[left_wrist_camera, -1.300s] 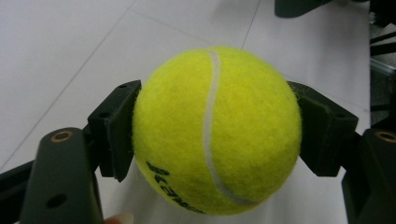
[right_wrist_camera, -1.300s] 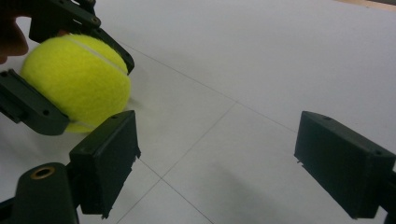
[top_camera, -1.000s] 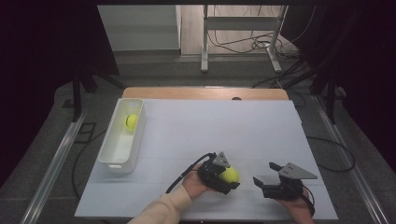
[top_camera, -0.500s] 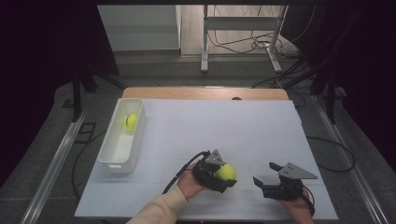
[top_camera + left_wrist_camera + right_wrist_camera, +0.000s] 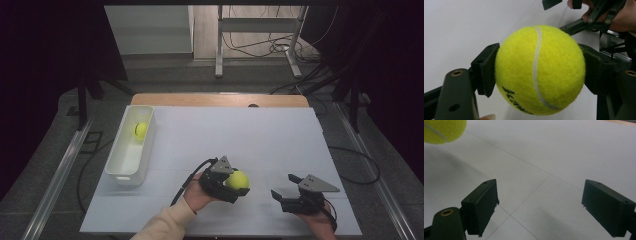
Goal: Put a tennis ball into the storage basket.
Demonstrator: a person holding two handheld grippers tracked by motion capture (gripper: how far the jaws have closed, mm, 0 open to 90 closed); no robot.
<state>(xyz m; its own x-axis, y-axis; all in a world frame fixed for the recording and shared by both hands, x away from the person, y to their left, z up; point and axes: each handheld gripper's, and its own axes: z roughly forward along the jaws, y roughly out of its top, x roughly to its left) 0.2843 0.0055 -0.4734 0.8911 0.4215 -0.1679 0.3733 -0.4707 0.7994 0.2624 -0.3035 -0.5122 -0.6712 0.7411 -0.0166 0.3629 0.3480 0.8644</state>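
While the right gripper [image 5: 281, 194] hasn't moved, jaws wide & empty near the front edge, the left gripper [image 5: 239, 186] w/ a tennis ball [image 5: 238, 179] clamped has drifted slightly left, probably bound for the white bin [image 5: 120, 167] holding another ball [image 5: 140, 130]

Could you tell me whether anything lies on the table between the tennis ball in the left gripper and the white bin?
Nothing visible does. The left gripper is shut on the tennis ball, and the white table surface between it and the white bin is bare. The bin already holds another ball at its far end.
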